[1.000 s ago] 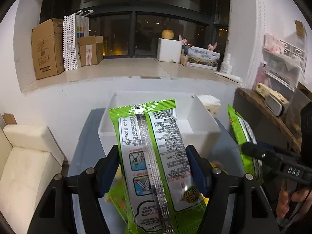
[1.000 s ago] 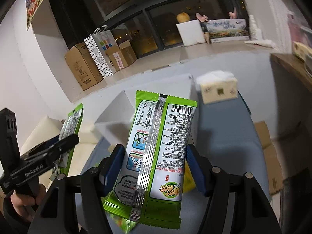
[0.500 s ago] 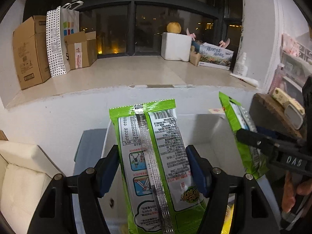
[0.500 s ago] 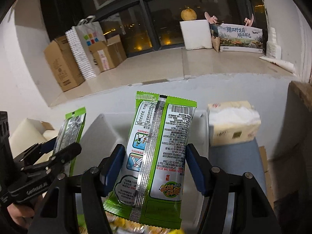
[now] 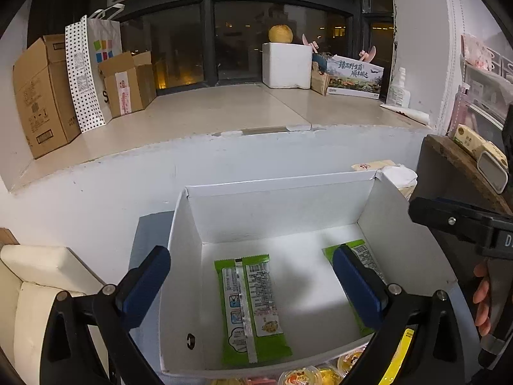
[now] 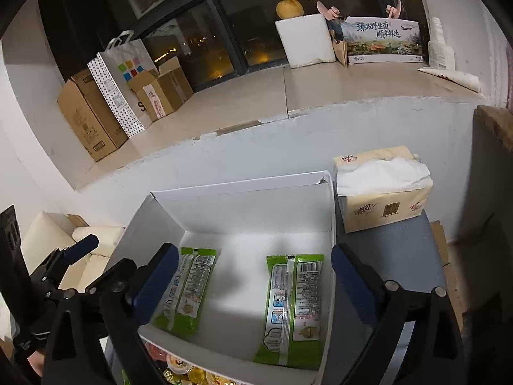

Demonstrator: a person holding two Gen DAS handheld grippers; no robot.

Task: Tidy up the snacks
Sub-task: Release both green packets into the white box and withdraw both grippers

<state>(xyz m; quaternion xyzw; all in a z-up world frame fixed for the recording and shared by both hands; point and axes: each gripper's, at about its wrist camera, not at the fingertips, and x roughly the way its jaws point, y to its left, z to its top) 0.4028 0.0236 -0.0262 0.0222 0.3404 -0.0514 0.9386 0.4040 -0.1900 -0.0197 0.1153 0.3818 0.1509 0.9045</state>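
Two green snack packets lie flat, backs up, on the floor of a white open box point(image 5: 275, 181). In the left wrist view one packet point(image 5: 251, 308) sits below my left gripper point(image 5: 250, 285). Its jaws are opening wide, with nothing pressed between them. The other packet point(image 5: 364, 250) shows partly behind my left gripper's right finger. In the right wrist view my right gripper point(image 6: 253, 285) hangs over the same box point(image 6: 240, 184), jaws opening and holding nothing. One packet point(image 6: 295, 308) lies under it and the second packet point(image 6: 189, 288) lies to the left.
A tissue pack point(image 6: 381, 189) stands right of the box, against the white wall. Small jelly cups point(image 5: 298, 378) lie in front of the box's near wall. A person's hand point(image 5: 481, 304) holds the right gripper's handle. A wide ledge point(image 5: 208, 115) above carries cardboard boxes.
Both grippers moved forward over the white box. Each held a green packet upright between its jaws. Both jaws have since spread wide, and the packets lie on the box floor.
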